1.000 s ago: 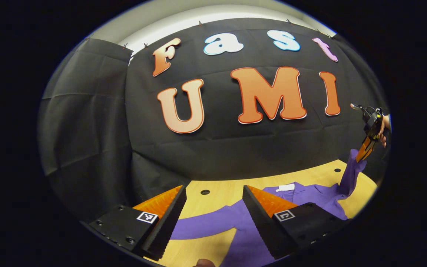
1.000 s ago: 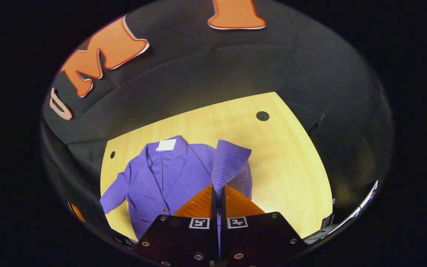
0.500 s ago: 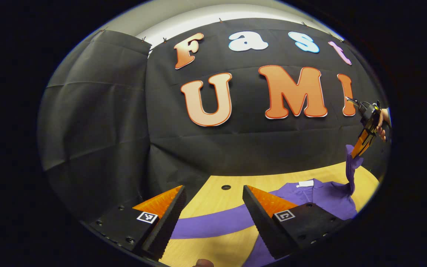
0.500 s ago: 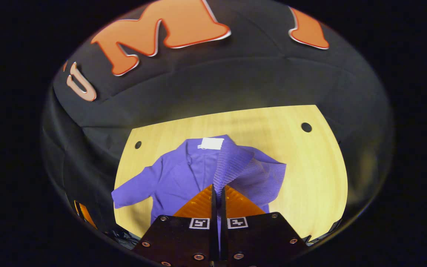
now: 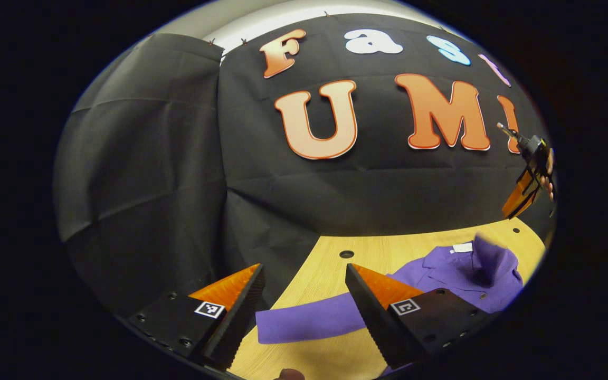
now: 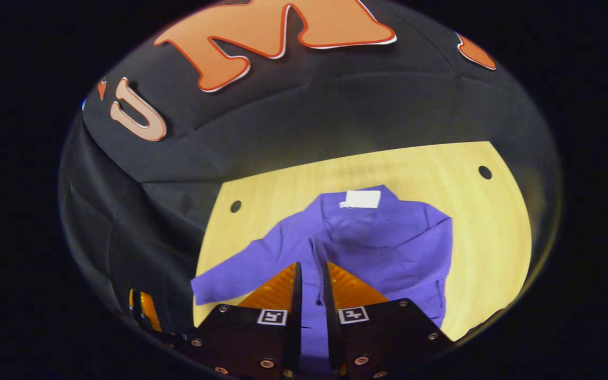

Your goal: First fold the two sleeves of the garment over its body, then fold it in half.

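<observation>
A purple jacket (image 6: 378, 232) lies flat on the wooden table (image 6: 494, 227), its white neck label (image 6: 362, 199) at the far end. One sleeve (image 6: 415, 248) lies folded across the body. The other sleeve (image 6: 230, 272) stretches out sideways on the wood. My right gripper (image 6: 311, 266) hovers above the jacket, its jaws a little apart with nothing between them. In the left gripper view, my left gripper (image 5: 304, 269) is wide open above the outstretched sleeve (image 5: 309, 319). The right gripper (image 5: 515, 210) hangs in a hand over the jacket (image 5: 441, 274).
The table has small round holes (image 6: 485, 172) near its far corners. Black cloth walls close it in at the back and left. Bare wood (image 5: 330, 274) lies between the outstretched sleeve and the back wall. The left gripper (image 6: 140, 309) sits at the table's left edge.
My right gripper carried the raised sleeve over the body and opened; the sleeve dropped onto the jacket. The left gripper view swung left and stayed open.
</observation>
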`<state>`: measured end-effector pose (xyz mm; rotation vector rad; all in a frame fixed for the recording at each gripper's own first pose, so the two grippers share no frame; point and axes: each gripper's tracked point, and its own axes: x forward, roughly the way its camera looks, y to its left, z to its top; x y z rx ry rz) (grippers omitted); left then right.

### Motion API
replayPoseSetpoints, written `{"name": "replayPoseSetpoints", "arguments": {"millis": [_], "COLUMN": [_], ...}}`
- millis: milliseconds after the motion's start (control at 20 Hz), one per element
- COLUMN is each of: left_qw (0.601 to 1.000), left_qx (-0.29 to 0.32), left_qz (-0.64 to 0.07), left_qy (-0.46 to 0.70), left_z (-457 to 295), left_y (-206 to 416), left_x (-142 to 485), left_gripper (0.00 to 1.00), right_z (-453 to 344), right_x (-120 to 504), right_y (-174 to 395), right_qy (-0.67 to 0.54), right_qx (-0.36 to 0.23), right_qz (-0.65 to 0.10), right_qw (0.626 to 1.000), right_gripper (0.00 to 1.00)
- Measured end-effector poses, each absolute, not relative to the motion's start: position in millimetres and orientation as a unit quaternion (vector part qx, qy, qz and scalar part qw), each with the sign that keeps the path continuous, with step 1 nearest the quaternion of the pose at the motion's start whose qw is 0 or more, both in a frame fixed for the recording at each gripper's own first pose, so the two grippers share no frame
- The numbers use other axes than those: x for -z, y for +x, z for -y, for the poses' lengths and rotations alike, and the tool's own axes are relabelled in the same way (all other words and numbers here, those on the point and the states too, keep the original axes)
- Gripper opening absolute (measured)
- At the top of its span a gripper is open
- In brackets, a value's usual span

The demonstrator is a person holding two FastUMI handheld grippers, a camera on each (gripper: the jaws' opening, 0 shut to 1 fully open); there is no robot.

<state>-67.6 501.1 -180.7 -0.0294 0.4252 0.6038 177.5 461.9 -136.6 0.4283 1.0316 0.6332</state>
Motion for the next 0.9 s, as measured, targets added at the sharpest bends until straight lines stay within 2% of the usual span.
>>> {"name": "replayPoseSetpoints", "arguments": {"millis": [150, 200, 250, 300, 350, 400, 450, 500, 700, 900], "left_qw": [0.928, 0.924, 0.920, 0.914, 0.906, 0.897, 0.886, 0.874, 0.824, 0.784], "left_qx": [-0.290, -0.289, -0.288, -0.289, -0.290, -0.293, -0.297, -0.301, -0.314, -0.311], "left_qz": [-0.232, -0.246, -0.259, -0.275, -0.293, -0.309, -0.328, -0.346, -0.426, -0.501], "left_qy": [-0.033, -0.042, -0.056, -0.074, -0.094, -0.117, -0.140, -0.162, -0.202, -0.194], "left_z": [-517, -522, -525, -528, -529, -532, -534, -536, -539, -543], "left_y": [-60, -58, -54, -51, -48, -48, -47, -51, -64, -76], "left_x": [204, 214, 225, 236, 248, 261, 275, 287, 332, 376], "left_gripper": [0.98, 0.98, 0.98, 0.98, 0.98, 0.99, 0.99, 0.98, 0.99, 0.99], "right_z": [-447, -436, -423, -409, -395, -382, -368, -356, -300, -269], "right_x": [115, 107, 101, 92, 83, 75, 68, 60, 51, 44], "right_y": [180, 183, 187, 189, 192, 197, 200, 201, 206, 197], "right_qy": [0.202, 0.200, 0.198, 0.198, 0.199, 0.201, 0.203, 0.205, 0.185, 0.153], "right_qx": [-0.297, -0.293, -0.285, -0.279, -0.273, -0.266, -0.259, -0.254, -0.229, -0.221], "right_qz": [-0.436, -0.416, -0.397, -0.376, -0.356, -0.336, -0.317, -0.300, -0.250, -0.205], "right_qw": [0.825, 0.837, 0.850, 0.861, 0.871, 0.881, 0.889, 0.896, 0.922, 0.941], "right_gripper": [0.35, 0.55, 0.40, 0.61, 0.65, 0.74, 0.78, 0.86, 0.95, 0.95]}}
